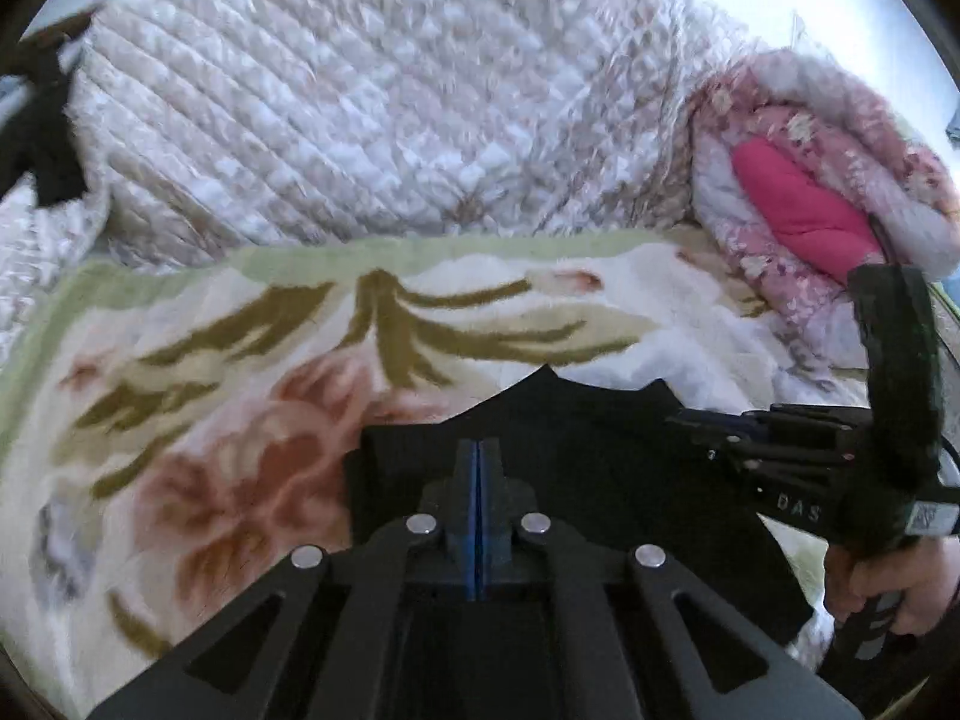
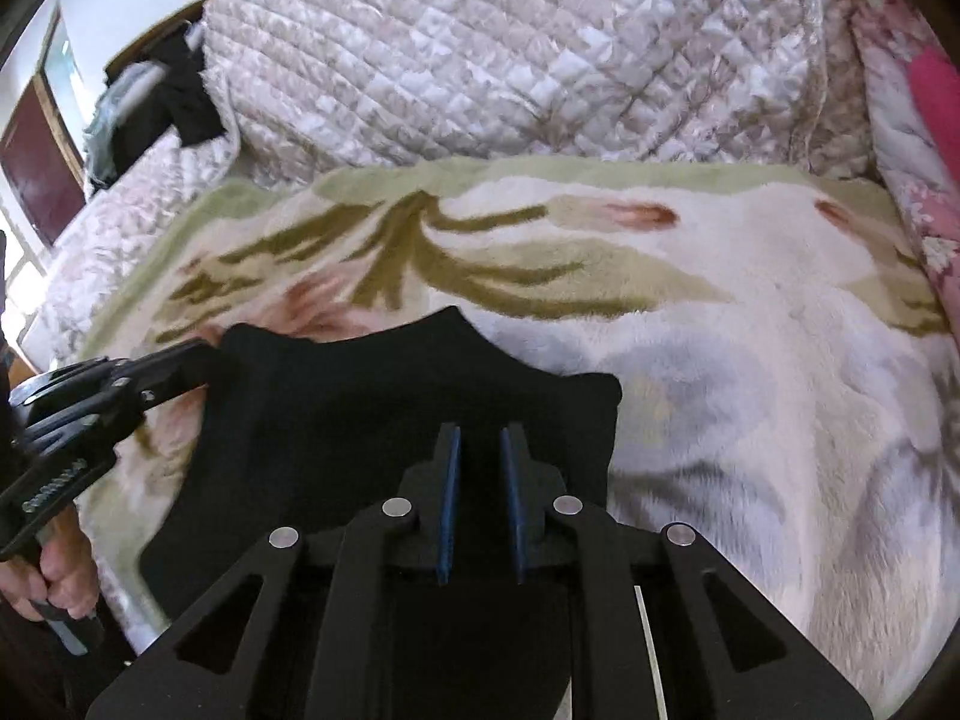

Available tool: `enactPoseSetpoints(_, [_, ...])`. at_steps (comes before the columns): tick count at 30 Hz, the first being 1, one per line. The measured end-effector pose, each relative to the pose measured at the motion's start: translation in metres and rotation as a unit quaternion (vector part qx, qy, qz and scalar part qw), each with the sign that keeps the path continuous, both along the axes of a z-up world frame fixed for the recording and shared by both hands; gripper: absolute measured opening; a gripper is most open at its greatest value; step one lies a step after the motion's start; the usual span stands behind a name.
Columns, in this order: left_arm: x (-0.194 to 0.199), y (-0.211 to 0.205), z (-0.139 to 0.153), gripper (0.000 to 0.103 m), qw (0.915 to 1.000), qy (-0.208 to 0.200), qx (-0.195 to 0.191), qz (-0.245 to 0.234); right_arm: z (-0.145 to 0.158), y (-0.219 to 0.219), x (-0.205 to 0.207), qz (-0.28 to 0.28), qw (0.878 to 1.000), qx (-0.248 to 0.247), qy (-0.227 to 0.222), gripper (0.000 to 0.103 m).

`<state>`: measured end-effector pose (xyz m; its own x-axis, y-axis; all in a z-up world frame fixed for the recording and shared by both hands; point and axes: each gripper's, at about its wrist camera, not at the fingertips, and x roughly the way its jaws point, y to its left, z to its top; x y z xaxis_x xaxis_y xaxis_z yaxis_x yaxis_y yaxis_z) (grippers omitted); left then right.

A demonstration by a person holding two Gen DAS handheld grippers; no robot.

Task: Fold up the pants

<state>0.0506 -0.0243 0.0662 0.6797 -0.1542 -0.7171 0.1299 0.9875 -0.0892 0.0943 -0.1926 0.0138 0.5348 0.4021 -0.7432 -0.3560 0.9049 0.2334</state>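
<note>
Legible text: the letters "DAS" appear in pale print on the right gripper (image 1: 690, 423) body, at 4 o'clock in the left wrist view. A small white coded label sits just beside it; its content is unreadable

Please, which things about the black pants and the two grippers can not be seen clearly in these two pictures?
- Black pants: near part hidden by the right gripper frame in the right wrist view; fold lines lost in dark fabric.
- Left gripper: pads look pressed together in the left wrist view; whether cloth is pinched, cannot tell.
- Dark items at the white quilted cover's far corner: too small to identify.
</note>
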Motion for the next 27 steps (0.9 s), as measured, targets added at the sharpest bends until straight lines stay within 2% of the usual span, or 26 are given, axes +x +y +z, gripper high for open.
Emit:
enactPoseSetpoints(3, [0.019,0.002,-0.027,0.002,0.9995,0.032,0.004,0.007,-0.017,-0.008,0.015,-0.018,0.999,0.013,0.026,0.013])
enactPoseSetpoints(5, [0.021,0.005,-0.039,0.002,0.9991,0.040,-0.011,0.008,-0.020,-0.011,0.020,-0.021,0.999,0.021,0.026,0.011])
enactPoseSetpoints(9, [0.020,0.015,-0.043,0.002,0.9982,0.036,-0.048,0.008,-0.020,-0.013,0.023,-0.019,0.999,0.028,0.024,0.011])
enactPoseSetpoints(11, [0.019,0.014,-0.043,0.002,0.9982,0.034,-0.050,0.007,-0.018,-0.015,0.022,-0.021,0.999,0.033,0.021,0.011])
enactPoseSetpoints(12, [0.018,0.013,-0.041,0.002,0.9983,0.031,-0.048,0.007,-0.014,-0.015,0.018,-0.022,0.999,0.033,0.016,0.014])
enactPoseSetpoints(16, [0.002,0.011,-0.030,0.003,0.9992,0.023,-0.033,0.008,0.005,-0.017,-0.009,-0.014,0.999,0.031,-0.015,0.021])
enactPoseSetpoints(21, [-0.035,0.009,-0.017,0.004,0.9994,0.016,-0.030,0.011,0.021,-0.015,-0.054,0.005,0.999,0.029,-0.042,0.021])
enactPoseSetpoints(25, [-0.074,0.003,-0.012,0.016,0.9996,0.002,-0.027,0.000,0.018,-0.010,-0.096,0.026,0.998,0.021,-0.052,0.024])
enactPoseSetpoints(27, [-0.090,0.002,-0.012,0.017,0.9996,-0.002,-0.028,-0.005,0.014,-0.008,-0.108,0.033,0.998,0.017,-0.053,0.024])
